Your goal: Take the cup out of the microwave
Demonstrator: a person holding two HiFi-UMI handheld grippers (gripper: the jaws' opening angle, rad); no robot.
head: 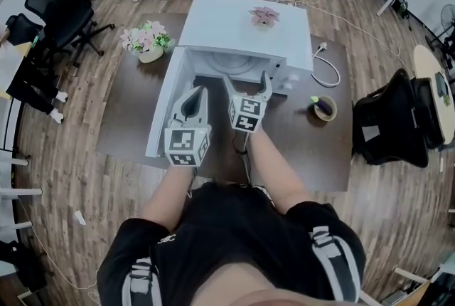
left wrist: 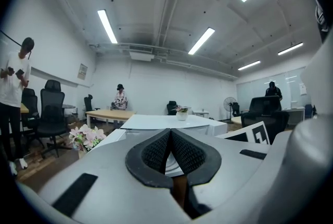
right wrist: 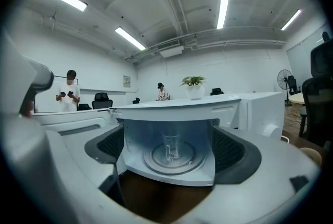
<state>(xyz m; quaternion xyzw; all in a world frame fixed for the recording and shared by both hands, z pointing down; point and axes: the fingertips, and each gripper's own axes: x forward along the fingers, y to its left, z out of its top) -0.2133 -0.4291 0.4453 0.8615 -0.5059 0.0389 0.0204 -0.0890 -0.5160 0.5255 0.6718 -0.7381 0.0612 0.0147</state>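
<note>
A white microwave [head: 245, 27] stands on a brown table [head: 128, 119], its door [head: 162, 109] swung open to the left. In the right gripper view a clear glass cup [right wrist: 170, 146] stands upright on the turntable [right wrist: 156, 161] inside the cavity. My right gripper [head: 247, 78] is level in front of the opening. Its jaws are open wide with nothing between them, and the cup is still some way ahead. My left gripper [head: 200, 92] is beside it near the open door, its pads [left wrist: 183, 154] pressed together on nothing. In the head view I cannot make out the cup.
A potted plant [head: 264, 16] sits on the microwave's top. A pot of pink flowers [head: 146, 40] stands on the table's left, a small round container [head: 325, 108] on its right, with a white cable [head: 325, 71] behind. Black office chairs [head: 398, 119] surround the table.
</note>
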